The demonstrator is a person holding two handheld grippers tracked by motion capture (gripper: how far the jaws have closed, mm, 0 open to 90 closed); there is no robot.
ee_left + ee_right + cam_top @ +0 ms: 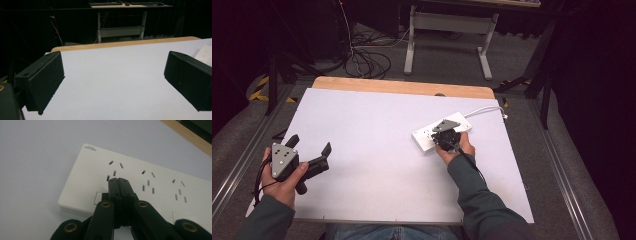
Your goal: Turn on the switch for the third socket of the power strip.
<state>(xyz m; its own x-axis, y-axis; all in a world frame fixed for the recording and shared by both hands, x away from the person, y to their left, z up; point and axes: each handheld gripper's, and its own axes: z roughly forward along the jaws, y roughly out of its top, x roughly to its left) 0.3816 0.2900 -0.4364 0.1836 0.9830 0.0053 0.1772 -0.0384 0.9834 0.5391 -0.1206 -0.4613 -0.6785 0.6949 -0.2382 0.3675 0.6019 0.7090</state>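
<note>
We see a person seated at a table [377, 165] covered by a white sheet, a strip of bare wood showing along its far edge. Each hand holds a black two-jaw tool.

The left tool [309, 150] is held low over the near left part of the table, well apart from everything else. Its jaws stand wide apart; in the left gripper view [113, 75] they frame bare white surface between them, with the wooden edge beyond.

The right tool [447, 137] is over the right half of the table, directly above a white power strip [424, 137]. The strip lies flat and at an angle, and its white cord [484, 110] runs off toward the far right edge. In the right gripper view the right tool [118, 180] has its jaws pressed together with nothing between them, and the tips sit at the face of the power strip [82, 175], just beside the first group of socket slots [114, 168]. We cannot tell whether the tips touch the plastic. Two more groups of slots lie farther along the strip.

Beyond the table, on the grey floor, stand a white desk frame [449, 30] and a tangle of cables [367, 62].
</note>
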